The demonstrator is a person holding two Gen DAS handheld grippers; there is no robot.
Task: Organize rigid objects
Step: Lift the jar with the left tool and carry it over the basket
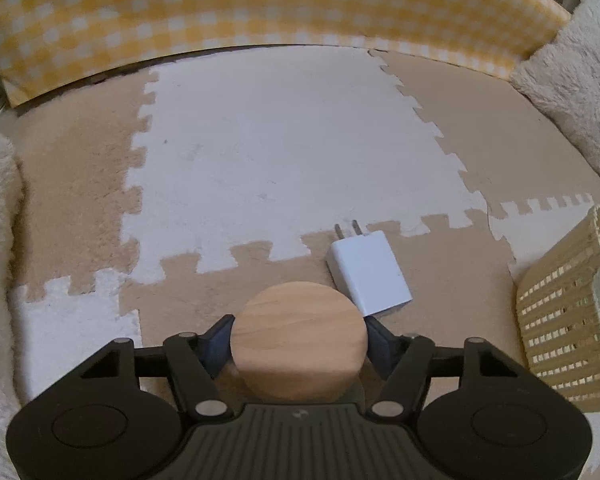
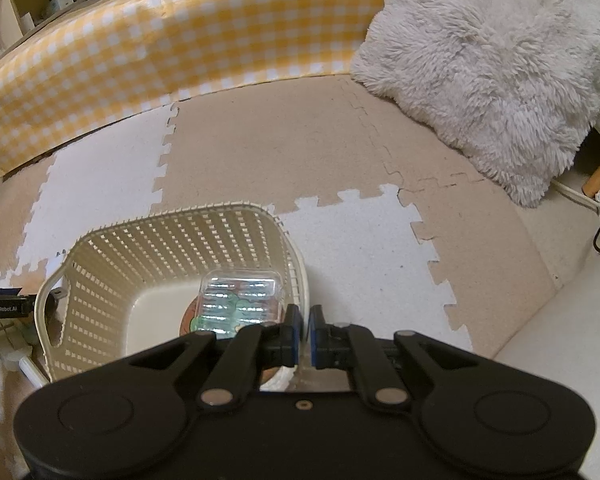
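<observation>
The left gripper (image 1: 299,340) had its jaws clenched on the disc's (image 1: 299,340) rim (stiff, smooth wood, likely light, best held across its width) with the charger (image 1: 370,274) at one o'clock, while the right gripper (image 2: 304,330), jaws shut empty, hung over the basket (image 2: 172,236) beside "GenRobot.AI" lettering.
</observation>
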